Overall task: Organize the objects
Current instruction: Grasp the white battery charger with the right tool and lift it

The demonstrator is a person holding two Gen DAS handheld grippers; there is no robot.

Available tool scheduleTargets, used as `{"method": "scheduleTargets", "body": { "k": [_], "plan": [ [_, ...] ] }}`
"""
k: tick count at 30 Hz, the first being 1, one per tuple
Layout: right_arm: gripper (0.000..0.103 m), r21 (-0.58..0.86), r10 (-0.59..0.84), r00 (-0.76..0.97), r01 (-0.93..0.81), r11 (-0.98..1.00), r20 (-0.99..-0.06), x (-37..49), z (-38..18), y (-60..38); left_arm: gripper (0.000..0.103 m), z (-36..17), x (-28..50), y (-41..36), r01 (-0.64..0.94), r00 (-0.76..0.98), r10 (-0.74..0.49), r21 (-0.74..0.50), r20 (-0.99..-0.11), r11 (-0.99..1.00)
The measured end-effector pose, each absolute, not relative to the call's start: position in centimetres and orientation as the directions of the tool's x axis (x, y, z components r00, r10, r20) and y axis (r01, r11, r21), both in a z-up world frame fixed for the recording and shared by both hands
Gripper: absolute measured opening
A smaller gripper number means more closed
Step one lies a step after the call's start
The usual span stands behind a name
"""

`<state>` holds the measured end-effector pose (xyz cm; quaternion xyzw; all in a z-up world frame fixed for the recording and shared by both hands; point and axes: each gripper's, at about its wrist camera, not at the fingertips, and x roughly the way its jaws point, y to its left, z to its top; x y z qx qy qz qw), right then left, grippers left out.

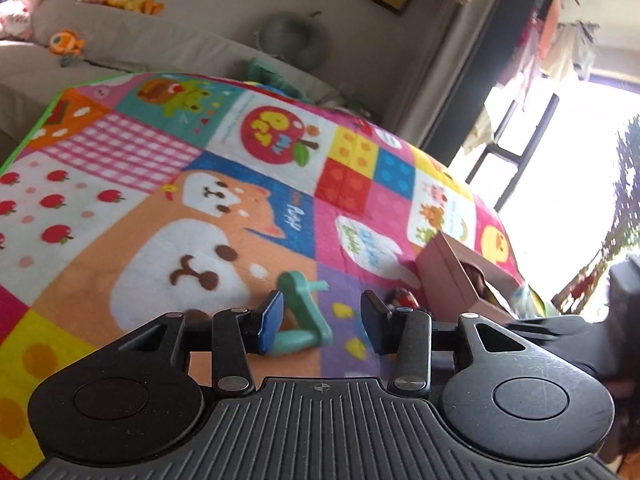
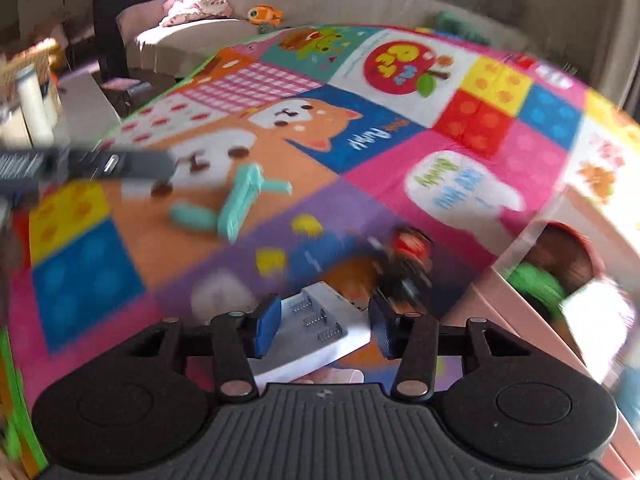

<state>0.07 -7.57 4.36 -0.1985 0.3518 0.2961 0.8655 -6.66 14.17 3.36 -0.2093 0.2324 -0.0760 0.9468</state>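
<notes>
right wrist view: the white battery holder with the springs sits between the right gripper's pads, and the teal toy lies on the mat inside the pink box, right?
Not quite. In the right wrist view the teal toy lies on the open mat, well apart from the pink box. The white battery holder does sit between the right gripper pads.

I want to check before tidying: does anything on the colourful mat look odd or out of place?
Yes. The pink box lies tipped on its side, its opening showing something green inside. A teal toy and a small red toy lie loose on the mat. A white battery holder sits askew between the right gripper fingers.
</notes>
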Motion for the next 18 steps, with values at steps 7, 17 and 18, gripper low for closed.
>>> {"method": "scheduleTargets", "body": {
  "k": [7,17,18],
  "plan": [
    [0.080,-0.155,0.314,0.690,-0.526,0.836,-0.652,-4.9,5.4,-15.1,0.047,4.0,-7.0,10.9,0.148,0.840,-0.310,-0.362,-0.445,0.920],
    [0.086,0.152,0.379,0.685,-0.369,0.917,-0.623,-9.1,4.9,-23.5,0.047,4.3,-6.5,1.0,0.363,0.692,-0.491,-0.333,-0.529,0.870],
    [0.086,0.152,0.406,0.669,-0.405,0.902,-0.622,-9.7,4.7,-23.1,0.047,4.4,-6.4,0.1,0.362,0.697,-0.472,-0.303,-0.540,0.882]
  ]
}}
